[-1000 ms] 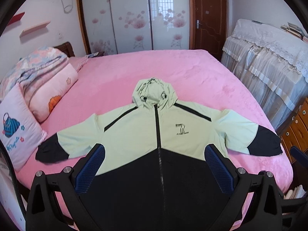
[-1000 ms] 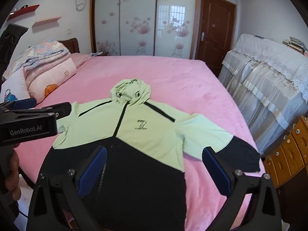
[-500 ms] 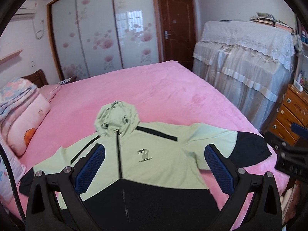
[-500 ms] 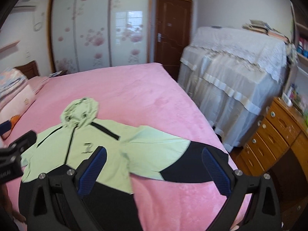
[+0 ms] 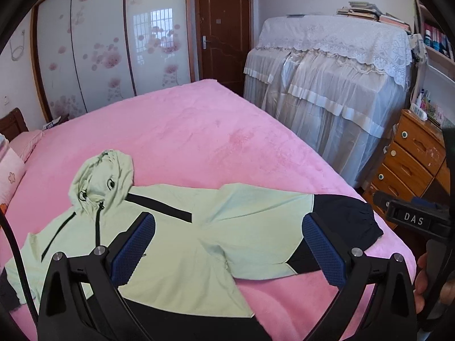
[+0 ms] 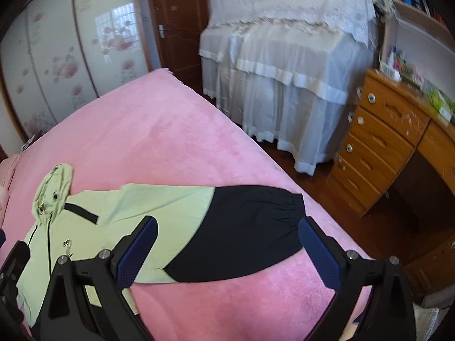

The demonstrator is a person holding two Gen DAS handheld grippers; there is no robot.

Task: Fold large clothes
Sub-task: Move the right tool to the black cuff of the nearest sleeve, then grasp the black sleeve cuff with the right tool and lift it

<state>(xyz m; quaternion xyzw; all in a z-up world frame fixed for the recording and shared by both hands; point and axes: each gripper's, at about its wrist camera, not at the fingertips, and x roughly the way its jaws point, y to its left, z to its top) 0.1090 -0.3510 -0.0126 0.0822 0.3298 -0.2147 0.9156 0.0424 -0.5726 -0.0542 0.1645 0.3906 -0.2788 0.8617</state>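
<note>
A light green and black hooded jacket (image 5: 182,244) lies flat, front up, on the pink bed (image 5: 199,136), hood toward the far side. Its right sleeve with a black cuff (image 6: 250,221) stretches toward the bed's right edge. My left gripper (image 5: 227,250) is open and empty, above the jacket's chest. My right gripper (image 6: 224,253) is open and empty, above the black end of the right sleeve. The right gripper's body also shows at the right edge of the left wrist view (image 5: 412,218).
A cloth-covered piece of furniture (image 5: 335,85) stands right of the bed. A wooden chest of drawers (image 6: 378,145) stands at the right, near the bed's corner. Pillows (image 5: 8,170) lie at the far left. Wardrobe doors (image 5: 108,45) and a brown door (image 5: 224,28) are behind.
Both grippers have swung to the right. The views moved from the jacket's middle toward its right sleeve and the bed's right edge. Both stay open.
</note>
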